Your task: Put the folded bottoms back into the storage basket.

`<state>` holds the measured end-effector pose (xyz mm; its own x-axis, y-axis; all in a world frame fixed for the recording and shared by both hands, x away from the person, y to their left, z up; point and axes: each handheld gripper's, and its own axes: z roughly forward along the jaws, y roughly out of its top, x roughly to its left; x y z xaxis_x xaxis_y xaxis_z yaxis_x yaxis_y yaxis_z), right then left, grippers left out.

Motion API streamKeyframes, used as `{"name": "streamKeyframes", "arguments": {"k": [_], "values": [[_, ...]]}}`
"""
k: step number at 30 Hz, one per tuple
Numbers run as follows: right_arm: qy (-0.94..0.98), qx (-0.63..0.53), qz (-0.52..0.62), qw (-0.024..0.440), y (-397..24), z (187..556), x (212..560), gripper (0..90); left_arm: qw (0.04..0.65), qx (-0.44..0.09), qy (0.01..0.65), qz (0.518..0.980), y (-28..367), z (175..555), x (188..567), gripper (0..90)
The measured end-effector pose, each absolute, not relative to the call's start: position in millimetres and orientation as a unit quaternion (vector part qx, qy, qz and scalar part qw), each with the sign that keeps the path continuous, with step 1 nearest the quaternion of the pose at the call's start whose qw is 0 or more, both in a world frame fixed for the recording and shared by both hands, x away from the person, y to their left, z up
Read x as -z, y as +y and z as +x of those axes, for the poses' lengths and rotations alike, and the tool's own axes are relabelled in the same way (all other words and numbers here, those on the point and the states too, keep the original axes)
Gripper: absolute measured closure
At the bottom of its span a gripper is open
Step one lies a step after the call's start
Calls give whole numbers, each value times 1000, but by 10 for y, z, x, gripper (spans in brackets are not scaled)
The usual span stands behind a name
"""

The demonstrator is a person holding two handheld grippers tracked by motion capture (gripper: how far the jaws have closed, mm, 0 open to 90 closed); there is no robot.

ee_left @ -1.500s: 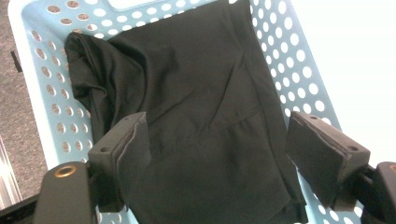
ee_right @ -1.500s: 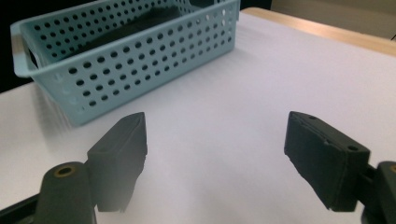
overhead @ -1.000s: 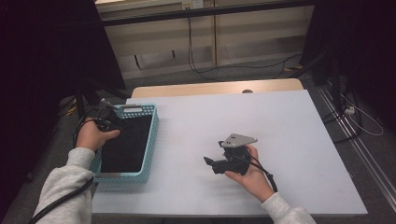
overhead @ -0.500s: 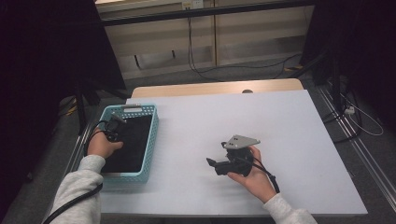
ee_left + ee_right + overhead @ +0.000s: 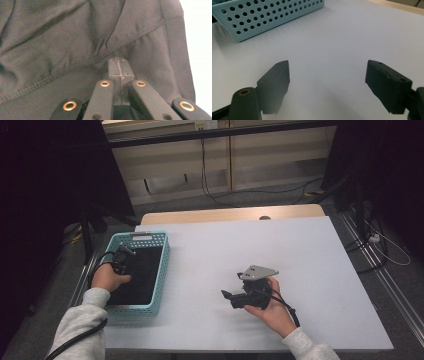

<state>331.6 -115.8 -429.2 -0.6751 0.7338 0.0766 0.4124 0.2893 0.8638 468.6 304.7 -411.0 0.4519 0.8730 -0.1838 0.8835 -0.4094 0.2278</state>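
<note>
A white-topped table (image 5: pixel 300 250) with a wooden strip along its far edge carries a light blue perforated basket (image 5: pixel 161 270) near its left edge, holding dark cloth (image 5: pixel 142 277).

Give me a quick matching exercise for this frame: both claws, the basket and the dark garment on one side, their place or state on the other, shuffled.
Things:
1. left claw
2. right claw
3. basket
4. dark garment

Place or state:
A. light blue, perforated walls, at the table's left edge
B. jaws apart, nothing between them, over bare white table
C. lying inside the basket
D. jaws together, down on the fabric

Pairs: 1-D, 2-B, 3-A, 4-C
</note>
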Motion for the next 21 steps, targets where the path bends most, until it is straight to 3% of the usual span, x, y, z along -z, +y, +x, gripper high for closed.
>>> {"name": "streamKeyframes", "arguments": {"k": [4,21], "values": [[784,-471,368,170,-1183,3324,4295,187,166,18,528,833,3098,4681,4110,897],[783,-466,374,174,-1290,3332,4289,160,182,-32,522,833,3002,4647,3761,489]]}}
